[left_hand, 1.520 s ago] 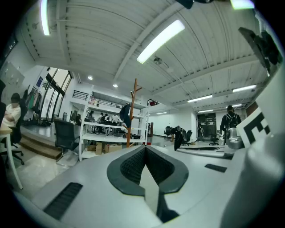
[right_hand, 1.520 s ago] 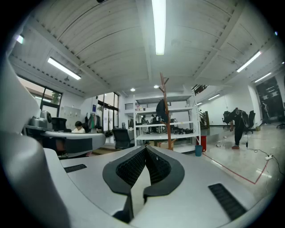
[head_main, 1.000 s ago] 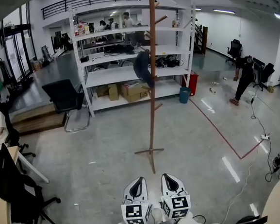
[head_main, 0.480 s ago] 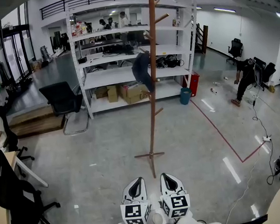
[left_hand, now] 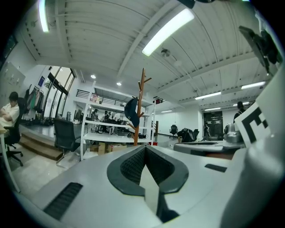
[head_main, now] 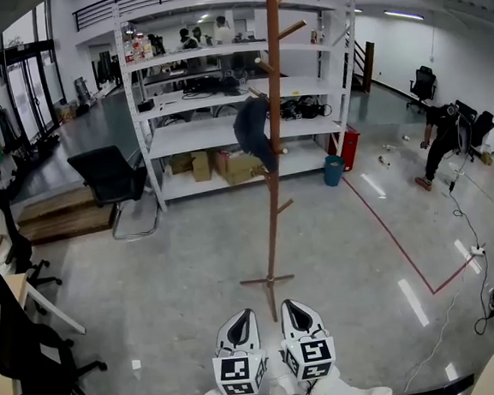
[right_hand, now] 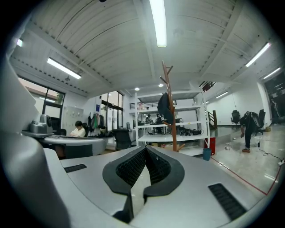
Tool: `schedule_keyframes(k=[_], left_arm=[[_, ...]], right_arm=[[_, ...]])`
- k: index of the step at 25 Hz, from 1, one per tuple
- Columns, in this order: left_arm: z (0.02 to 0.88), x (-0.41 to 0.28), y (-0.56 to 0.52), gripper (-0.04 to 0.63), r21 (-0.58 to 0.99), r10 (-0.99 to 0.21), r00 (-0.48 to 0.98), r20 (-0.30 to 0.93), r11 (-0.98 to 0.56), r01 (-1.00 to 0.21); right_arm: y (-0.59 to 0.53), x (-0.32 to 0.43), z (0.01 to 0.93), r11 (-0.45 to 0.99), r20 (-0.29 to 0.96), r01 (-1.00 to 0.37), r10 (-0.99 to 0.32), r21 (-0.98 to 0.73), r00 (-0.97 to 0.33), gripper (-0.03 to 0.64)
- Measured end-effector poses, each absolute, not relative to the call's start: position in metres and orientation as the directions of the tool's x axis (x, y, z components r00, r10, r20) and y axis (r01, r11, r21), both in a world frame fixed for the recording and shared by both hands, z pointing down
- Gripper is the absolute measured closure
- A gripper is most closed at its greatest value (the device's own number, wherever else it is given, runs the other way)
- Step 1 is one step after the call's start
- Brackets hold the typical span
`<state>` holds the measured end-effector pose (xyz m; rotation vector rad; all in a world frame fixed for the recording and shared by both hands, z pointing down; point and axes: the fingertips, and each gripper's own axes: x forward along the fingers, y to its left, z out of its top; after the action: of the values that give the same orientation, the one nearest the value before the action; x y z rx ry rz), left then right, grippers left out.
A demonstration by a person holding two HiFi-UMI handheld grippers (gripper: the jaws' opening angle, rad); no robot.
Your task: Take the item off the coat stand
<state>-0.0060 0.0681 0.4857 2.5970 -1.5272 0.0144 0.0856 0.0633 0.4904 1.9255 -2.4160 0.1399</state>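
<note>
both grippers shut and empty, coat stand dead ahead
the left gripper (head_main: 241, 326) and right gripper (head_main: 293, 315) sit side by side, level, each with jaws pressed together on nothing; across the floor (head_main: 168, 277), well apart, the coat stand (head_main: 273, 199) rises upright; the dark item (head_main: 252, 132) hangs high on the pole's left side, about equally near both, so the reach likely goes forward and up; white shelving (head_main: 173, 138) stands behind

Wooden coat stand (head_main: 272, 190), smooth brown, dark matt cloth item (head_main: 252, 132), glossy reflective grey floor (head_main: 176, 267), white painted metal shelving (head_main: 190, 137), left gripper (head_main: 239, 324) and right gripper (head_main: 296, 314) in smooth pale plastic, ribbed black fingers (left_hand: 132, 168)
</note>
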Motion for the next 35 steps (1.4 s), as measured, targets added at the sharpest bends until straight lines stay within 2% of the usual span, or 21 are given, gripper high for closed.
schedule_keyframes(k=[22,28,35], left_arm=[[0.499,0.015,-0.021,0.594,0.115,-0.899,0.428,0.095,-0.417,-0.902],[0.507,0.012,-0.032,0.594,0.114,-0.904,0.409,0.124,-0.397,-0.911],[0.497,0.013,-0.056,0.594,0.097,-0.906,0.413,0.094,-0.404,-0.909]], right_arm=[[-0.032,0.120,0.492,0.265,0.059,-0.962,-0.961,-0.071,-0.269,0.606],[-0.040,0.125,0.503,0.268,0.083,-0.959,-0.958,-0.094,-0.276,0.606],[-0.052,0.129,0.507,0.263,0.085,-0.960,-0.959,-0.094,-0.271,0.606]])
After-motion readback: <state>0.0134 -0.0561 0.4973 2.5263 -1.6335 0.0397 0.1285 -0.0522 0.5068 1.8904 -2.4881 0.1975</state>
